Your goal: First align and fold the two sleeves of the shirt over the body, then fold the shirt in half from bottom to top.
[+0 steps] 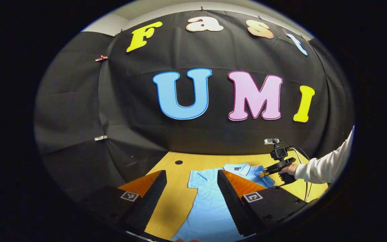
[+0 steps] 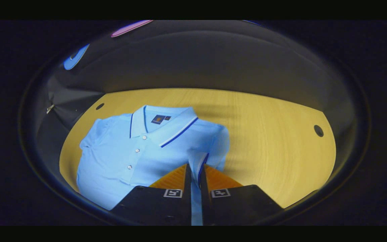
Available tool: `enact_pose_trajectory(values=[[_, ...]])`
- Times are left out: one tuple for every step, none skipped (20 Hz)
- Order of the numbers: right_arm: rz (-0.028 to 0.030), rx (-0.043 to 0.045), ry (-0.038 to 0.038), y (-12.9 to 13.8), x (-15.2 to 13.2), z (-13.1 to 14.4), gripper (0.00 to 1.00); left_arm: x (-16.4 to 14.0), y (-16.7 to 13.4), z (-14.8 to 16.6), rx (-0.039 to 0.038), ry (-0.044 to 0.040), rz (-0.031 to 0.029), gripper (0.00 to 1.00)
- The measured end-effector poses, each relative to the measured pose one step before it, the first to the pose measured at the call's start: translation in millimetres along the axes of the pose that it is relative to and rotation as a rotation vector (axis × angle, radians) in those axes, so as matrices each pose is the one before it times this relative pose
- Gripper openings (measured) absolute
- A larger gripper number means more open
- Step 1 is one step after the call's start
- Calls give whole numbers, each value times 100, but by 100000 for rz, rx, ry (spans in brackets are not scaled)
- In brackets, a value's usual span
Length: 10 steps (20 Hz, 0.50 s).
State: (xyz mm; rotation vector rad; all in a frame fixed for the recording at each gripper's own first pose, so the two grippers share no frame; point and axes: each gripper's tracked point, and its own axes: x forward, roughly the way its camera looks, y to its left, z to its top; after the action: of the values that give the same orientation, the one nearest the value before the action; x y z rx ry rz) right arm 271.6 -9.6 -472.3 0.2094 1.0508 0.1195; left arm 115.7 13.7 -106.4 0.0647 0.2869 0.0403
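**Right Sleeve Fold Under Way, Left Sleeve Pending**

While I am looking through the left gripper view, I am seeing the left gripper [image 1: 191, 193] hanging above the table [image 1: 176, 198] with its fingers wide apart, holding and touching nothing. The shirt [image 1: 210, 208] is lying flat below it, collar toward the booth wall. Farther off, a hand [image 1: 289, 169] is carrying the right gripper [image 1: 270, 170] at the shirt's far shoulder.

Turning to the right gripper view, I am finding the right gripper [image 2: 195, 174] closed to a narrow slit, pinching the striped cuff of the sleeve [image 2: 202, 161]. That sleeve is lying folded over the body. I judge the first step to be in hand: next, the cuff needs releasing and the left gripper needs to take the opposite sleeve [image 2: 92, 132].
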Motion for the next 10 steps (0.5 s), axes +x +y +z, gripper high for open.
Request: enact_pose_trajectory(values=[[641,-630,436,363,16,-232,27,33,142,-279,-433,551,337,92],[744,-823,-26,394,194,-183,37,-35,281,-213,-662,482,347,96],[1105,-399,-605,496,-198,31,52,48,158,-76,-629,373,179,96],[2040,-52,-566,634,-350,30,57,120,83,-218,-607,504,23,96],[2306,-94,-820,631,-375,190,71,203,33,-132,-667,422,-243,92],[1309,-668,-1381,368,-481,232,80,291,66,-146,-475,432,-478,92],[814,-1000,-1993,255,-707,535,96,412,94,-61,-194,232,-293,96],[237,-996,-2248,105,-507,480,92,504,215,-55,47,172,-71,96],[733,-612,-2665,239,-665,731,99,514,207,71,-111,247,-136,96],[877,28,-2315,275,-514,625,92,568,145,108,-404,-282,-381,96]])
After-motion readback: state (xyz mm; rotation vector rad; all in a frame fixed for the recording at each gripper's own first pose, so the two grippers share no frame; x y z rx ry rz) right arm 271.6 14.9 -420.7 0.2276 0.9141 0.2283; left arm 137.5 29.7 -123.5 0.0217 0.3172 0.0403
